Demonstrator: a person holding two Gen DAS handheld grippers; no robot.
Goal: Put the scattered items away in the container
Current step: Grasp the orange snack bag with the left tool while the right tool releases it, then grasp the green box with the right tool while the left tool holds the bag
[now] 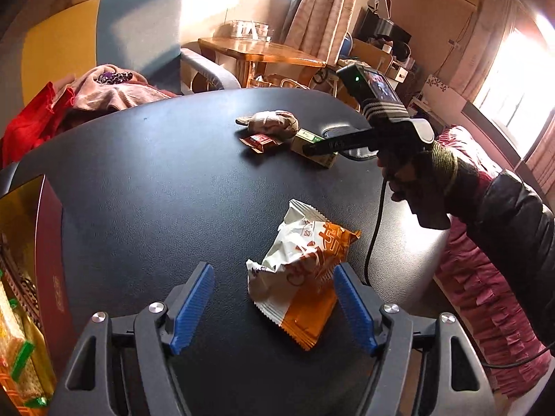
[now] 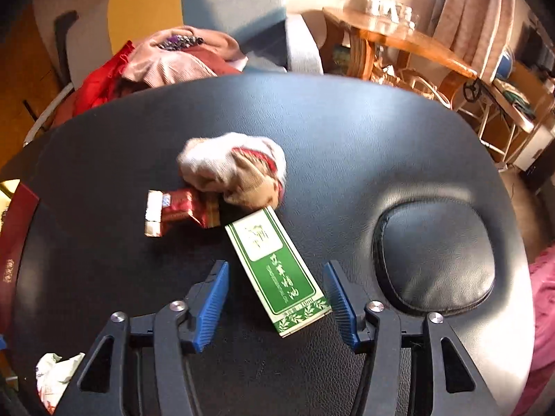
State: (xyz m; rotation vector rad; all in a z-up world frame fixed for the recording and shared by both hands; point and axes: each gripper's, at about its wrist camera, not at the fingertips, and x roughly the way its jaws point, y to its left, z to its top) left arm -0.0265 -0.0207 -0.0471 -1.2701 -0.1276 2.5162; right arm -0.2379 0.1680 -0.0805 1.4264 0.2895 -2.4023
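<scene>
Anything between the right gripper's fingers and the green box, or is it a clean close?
Nothing. In the right wrist view the right gripper straddles the green box with bare black tabletop showing either side.

This is a lived-in room of a home. A blue armchair [image 1: 138,34] heaped with clothes [image 1: 104,93] stands behind the black padded table [image 1: 156,173], curtains [image 1: 322,10] hang by sunlit windows, and a wooden side table [image 1: 260,52] and cluttered shelves [image 1: 388,52] fill the far corner.
</scene>
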